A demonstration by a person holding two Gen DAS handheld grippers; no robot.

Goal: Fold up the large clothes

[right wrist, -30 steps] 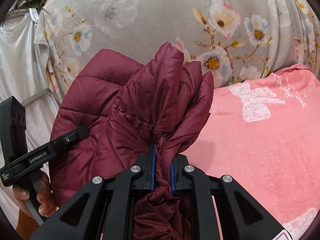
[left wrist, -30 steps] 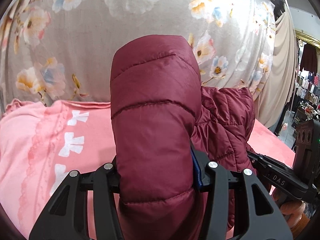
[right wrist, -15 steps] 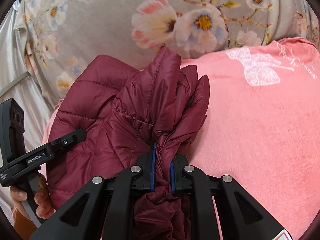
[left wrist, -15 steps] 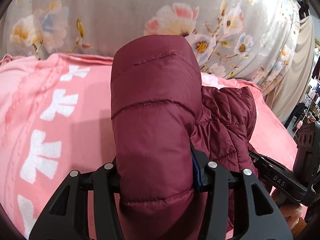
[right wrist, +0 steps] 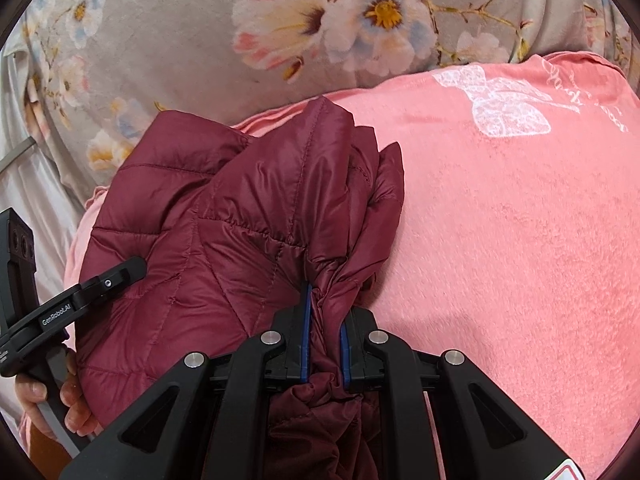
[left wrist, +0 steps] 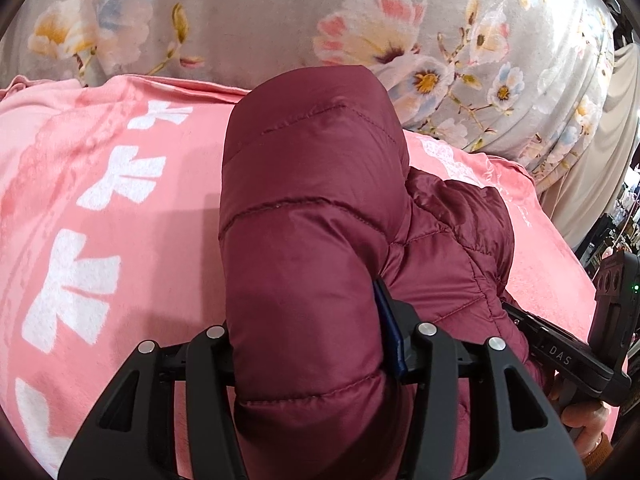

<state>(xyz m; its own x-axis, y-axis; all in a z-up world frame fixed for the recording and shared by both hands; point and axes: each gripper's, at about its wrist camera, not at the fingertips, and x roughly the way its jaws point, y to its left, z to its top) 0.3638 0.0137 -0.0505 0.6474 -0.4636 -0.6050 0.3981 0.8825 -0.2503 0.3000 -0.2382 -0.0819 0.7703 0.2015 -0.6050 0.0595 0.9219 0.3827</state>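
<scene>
The left hand-held gripper [left wrist: 312,344] clamps a thick padded fold of the maroon puffer jacket [left wrist: 312,220], while the right hand-held gripper [right wrist: 324,336] pinches a bunched edge of it. The jacket hangs between them over a pink blanket [right wrist: 520,240], a floral cloth [right wrist: 200,20] behind.

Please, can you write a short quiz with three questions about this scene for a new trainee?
1. True or false: both tongs are shut on the jacket.
2. What lies under the jacket: A, pink blanket; B, bare wood; C, green mat?
3. Which tongs pinch a thin bunch of cloth?

Key: 1 true, left tongs and right tongs both grip it. 2 A. 3 the right tongs; the left hold a thick padded part.
</scene>
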